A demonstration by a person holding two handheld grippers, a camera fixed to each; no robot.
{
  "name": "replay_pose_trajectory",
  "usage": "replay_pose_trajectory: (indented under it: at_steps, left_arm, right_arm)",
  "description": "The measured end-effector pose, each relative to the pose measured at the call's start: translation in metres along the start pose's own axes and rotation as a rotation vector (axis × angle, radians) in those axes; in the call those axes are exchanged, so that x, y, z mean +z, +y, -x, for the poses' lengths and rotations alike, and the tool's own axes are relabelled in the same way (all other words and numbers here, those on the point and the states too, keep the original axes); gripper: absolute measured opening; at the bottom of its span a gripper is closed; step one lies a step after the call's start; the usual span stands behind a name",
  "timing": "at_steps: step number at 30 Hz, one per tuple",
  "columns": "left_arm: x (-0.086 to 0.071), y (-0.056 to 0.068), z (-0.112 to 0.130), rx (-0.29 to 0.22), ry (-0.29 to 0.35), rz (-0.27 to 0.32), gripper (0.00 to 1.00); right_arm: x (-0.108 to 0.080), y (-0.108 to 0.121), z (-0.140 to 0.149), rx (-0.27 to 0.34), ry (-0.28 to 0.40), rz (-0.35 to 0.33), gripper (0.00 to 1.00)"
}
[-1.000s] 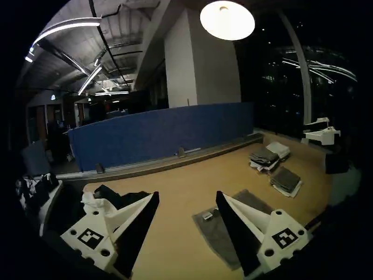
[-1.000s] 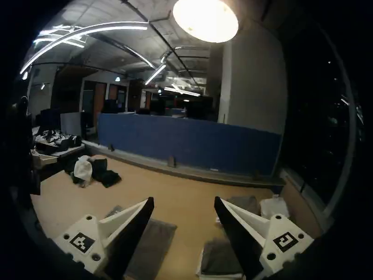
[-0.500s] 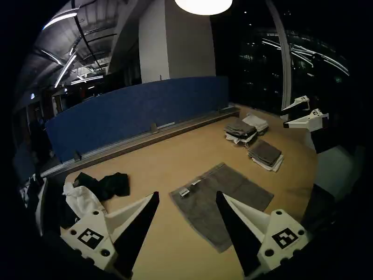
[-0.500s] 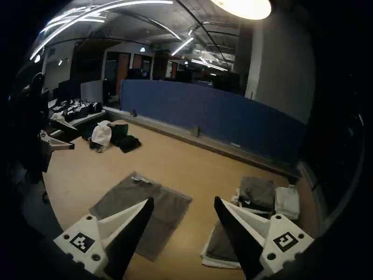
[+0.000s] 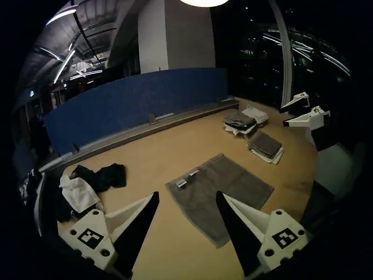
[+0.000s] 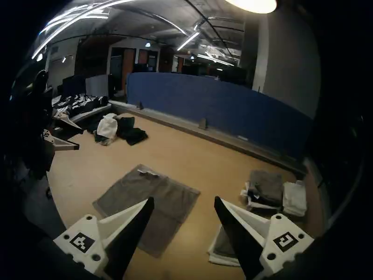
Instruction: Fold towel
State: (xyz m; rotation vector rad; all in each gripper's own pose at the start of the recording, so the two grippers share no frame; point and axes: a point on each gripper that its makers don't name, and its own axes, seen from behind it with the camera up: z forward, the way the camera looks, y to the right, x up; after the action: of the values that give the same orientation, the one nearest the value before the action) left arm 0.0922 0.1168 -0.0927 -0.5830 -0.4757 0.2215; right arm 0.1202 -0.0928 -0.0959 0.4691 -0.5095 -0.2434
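Observation:
A grey towel (image 5: 219, 189) lies spread flat on the wooden table (image 5: 158, 154), with a small tag at its far edge. The same towel (image 6: 149, 203) lies left of centre in the right gripper view. My left gripper (image 5: 186, 205) hovers open above the towel's near edge, nothing between its fingers. My right gripper (image 6: 183, 210) is also open and empty, held above the towel's right end. In the left gripper view the right gripper (image 5: 305, 112) appears far right, raised. In the right gripper view the left gripper (image 6: 58, 135) appears at the left edge.
Two stacks of folded towels (image 5: 254, 133) sit at the table's far right, also in the right gripper view as stacks (image 6: 268, 193). A heap of dark and white cloths (image 5: 91, 184) lies at the left. A blue divider panel (image 5: 140, 100) runs along the table's far side.
Both cameras have tilted down from the ceiling toward the table, so the spread towel has come fully into view. Both grippers stay open and empty.

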Motion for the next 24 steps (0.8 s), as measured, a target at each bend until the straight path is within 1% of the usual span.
replay_pose_trajectory:
  at_steps: [6, 9, 15, 18, 24]
  left_arm:
    - [0.008, 0.006, 0.013, 0.018, -0.004, -0.001, 0.90]
    - [0.014, 0.009, 0.025, 0.021, -0.019, 0.001, 0.90]
    - [0.023, 0.019, 0.046, -0.001, -0.036, 0.018, 0.90]
    - [0.028, 0.024, 0.058, -0.003, -0.050, 0.025, 0.90]
    - [0.036, 0.035, 0.084, 0.027, -0.086, 0.053, 0.90]
  right_arm:
    - [0.009, -0.005, 0.018, 0.006, -0.017, -0.003, 1.00]
    - [0.013, -0.008, 0.028, 0.011, -0.025, -0.005, 1.00]
    - [0.024, -0.017, 0.045, 0.022, -0.033, -0.017, 1.00]
    - [0.029, -0.022, 0.056, 0.030, -0.045, -0.026, 1.00]
    - [0.039, -0.031, 0.074, 0.029, -0.058, -0.045, 1.00]
